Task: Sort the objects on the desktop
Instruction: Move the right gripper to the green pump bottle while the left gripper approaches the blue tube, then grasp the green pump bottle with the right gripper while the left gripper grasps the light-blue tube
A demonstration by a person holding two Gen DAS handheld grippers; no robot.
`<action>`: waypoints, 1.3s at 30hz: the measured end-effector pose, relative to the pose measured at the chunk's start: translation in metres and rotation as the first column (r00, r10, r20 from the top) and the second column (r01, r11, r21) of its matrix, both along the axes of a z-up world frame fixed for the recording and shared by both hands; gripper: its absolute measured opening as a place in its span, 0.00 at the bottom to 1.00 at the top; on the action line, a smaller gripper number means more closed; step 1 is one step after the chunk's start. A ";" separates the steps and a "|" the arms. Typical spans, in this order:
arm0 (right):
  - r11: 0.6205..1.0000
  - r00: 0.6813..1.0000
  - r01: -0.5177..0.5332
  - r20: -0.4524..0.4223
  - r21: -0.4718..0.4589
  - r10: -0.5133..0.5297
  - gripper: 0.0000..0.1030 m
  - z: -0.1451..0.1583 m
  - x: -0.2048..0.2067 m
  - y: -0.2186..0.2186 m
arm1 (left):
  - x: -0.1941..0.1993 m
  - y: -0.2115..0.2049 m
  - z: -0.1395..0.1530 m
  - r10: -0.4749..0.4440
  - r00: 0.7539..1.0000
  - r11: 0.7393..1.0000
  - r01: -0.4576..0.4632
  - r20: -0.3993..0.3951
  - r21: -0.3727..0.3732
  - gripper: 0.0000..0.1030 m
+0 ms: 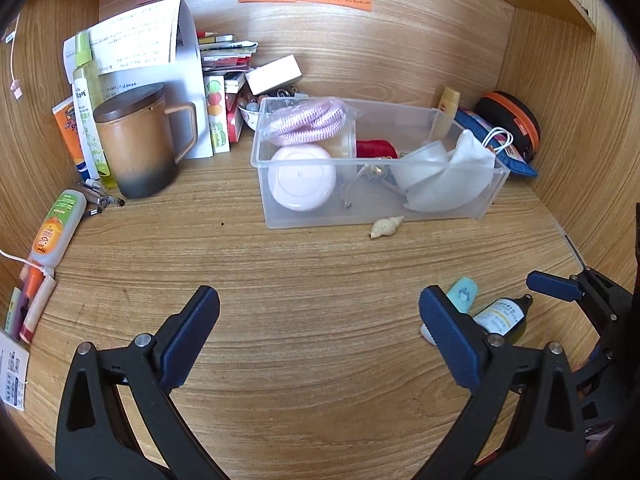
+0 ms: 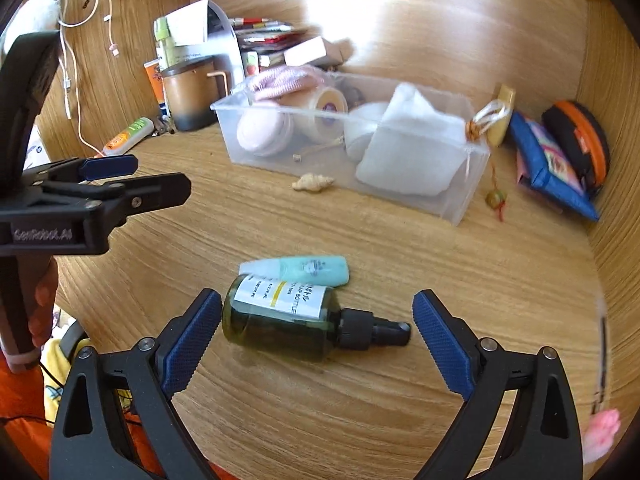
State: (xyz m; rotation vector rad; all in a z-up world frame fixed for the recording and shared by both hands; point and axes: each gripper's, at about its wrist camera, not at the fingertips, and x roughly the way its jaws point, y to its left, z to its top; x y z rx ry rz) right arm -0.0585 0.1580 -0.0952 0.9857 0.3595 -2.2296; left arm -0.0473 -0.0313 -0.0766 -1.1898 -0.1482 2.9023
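A dark green spray bottle [image 2: 292, 320] with a white label lies on its side on the desk, between the wide-apart fingers of my right gripper [image 2: 316, 316], which is open and does not touch it. A small teal tube [image 2: 304, 270] lies just behind the bottle. My left gripper [image 1: 318, 312] is open over bare desk with nothing between its fingers. In the left wrist view the bottle [image 1: 502, 316] and the tube [image 1: 462, 294] show past its right finger. A clear plastic bin [image 1: 280, 216] holds a pink round case [image 1: 302, 178], a striped pink item and a white mask [image 1: 448, 178].
A small seashell [image 1: 386, 226] lies in front of the bin. A brown lidded mug [image 1: 138, 144], tubes, bottles and pens crowd the left corner. Books and boxes stand at the back. A blue pouch [image 2: 552, 164] and an orange-black case [image 2: 580, 136] sit at the right wall.
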 end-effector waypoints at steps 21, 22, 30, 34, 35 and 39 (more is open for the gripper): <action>0.998 0.998 -0.002 0.061 -0.057 0.005 0.54 -0.023 -0.011 0.012 | -0.015 0.033 -0.025 -0.092 0.992 0.996 0.093 0.086 0.002 0.98; 0.998 0.998 0.004 0.055 -0.058 -0.001 0.54 -0.023 -0.012 0.016 | -0.015 0.036 -0.025 -0.102 0.991 0.995 0.102 0.088 0.003 0.98; 0.996 0.997 0.067 0.037 -0.064 -0.065 0.37 -0.015 -0.026 0.042 | -0.025 0.065 -0.032 -0.173 0.977 0.984 0.177 0.125 -0.021 0.98; 0.995 0.996 0.078 0.046 -0.066 -0.075 0.37 -0.017 -0.032 0.049 | -0.029 0.077 -0.037 -0.193 0.971 0.979 0.200 0.145 -0.038 0.98; 0.995 0.996 0.076 0.049 -0.066 -0.073 0.37 -0.018 -0.033 0.050 | -0.031 0.079 -0.038 -0.195 0.970 0.978 0.203 0.147 -0.042 0.98; 0.996 0.995 0.075 0.063 -0.058 -0.071 0.37 -0.022 -0.038 0.051 | -0.038 0.083 -0.039 -0.193 0.970 0.978 0.202 0.148 -0.047 0.98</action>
